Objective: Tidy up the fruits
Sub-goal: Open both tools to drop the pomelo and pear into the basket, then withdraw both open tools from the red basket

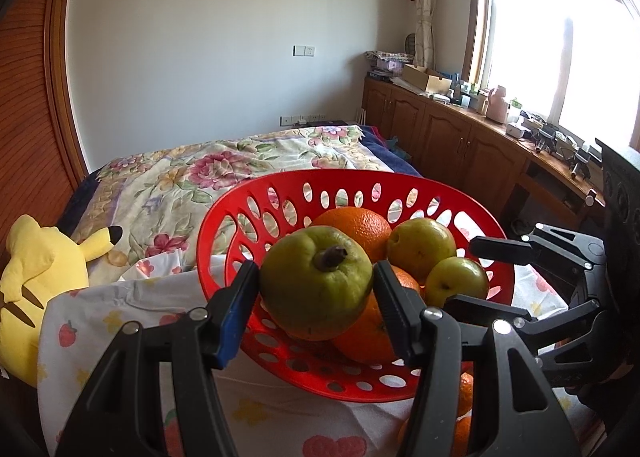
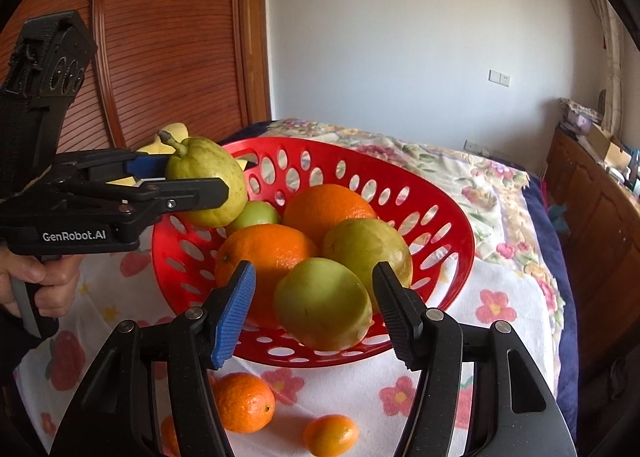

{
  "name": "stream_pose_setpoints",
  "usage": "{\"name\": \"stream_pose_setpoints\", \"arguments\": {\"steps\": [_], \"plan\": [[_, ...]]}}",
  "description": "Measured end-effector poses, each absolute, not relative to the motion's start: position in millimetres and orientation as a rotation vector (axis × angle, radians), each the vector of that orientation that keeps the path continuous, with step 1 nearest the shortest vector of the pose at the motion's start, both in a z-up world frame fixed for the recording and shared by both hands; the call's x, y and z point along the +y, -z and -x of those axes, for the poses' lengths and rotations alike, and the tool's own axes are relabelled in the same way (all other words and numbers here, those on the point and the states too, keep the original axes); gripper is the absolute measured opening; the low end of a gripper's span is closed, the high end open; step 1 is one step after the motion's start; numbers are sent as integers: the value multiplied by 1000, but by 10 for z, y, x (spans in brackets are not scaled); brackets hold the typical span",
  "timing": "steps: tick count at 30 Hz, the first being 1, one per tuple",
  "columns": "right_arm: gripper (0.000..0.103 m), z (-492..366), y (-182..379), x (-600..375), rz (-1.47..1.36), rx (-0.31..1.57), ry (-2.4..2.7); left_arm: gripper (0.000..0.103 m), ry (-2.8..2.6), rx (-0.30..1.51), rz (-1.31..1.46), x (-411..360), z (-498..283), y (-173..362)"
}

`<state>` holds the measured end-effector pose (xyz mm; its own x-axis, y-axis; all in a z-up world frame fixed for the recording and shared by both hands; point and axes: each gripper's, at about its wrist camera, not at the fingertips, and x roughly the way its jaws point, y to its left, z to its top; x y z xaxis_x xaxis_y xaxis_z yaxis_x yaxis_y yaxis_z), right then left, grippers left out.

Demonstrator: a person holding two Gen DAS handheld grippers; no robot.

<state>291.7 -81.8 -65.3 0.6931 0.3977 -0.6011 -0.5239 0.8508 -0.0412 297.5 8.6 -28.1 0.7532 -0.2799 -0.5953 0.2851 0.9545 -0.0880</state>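
Left gripper (image 1: 316,285) pinches a stemmed guava (image 1: 316,283) over the red basket (image 1: 224,217). Right gripper (image 2: 314,297) is spread around a green fruit (image 2: 324,303) in the basket, apparently not touching. Only the right view shows loose oranges (image 2: 244,403) on the floral cloth (image 2: 500,297). Bedroom; bed behind.

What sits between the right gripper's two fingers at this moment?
A green fruit in the red basket, seen in the right wrist view; the right gripper flanks it without its pads pressing on it.

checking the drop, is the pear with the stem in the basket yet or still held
Still held: the left gripper clamps the stemmed pear above the red basket rim, clear of the fruit piled inside.
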Motion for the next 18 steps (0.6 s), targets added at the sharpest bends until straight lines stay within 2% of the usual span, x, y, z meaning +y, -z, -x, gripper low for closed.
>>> {"name": "stream_pose_setpoints", "arguments": {"steps": [18], "plan": [[63, -2891, 648, -850, 219, 614, -516, 62, 294, 645, 9, 147, -2911, 268]]}}
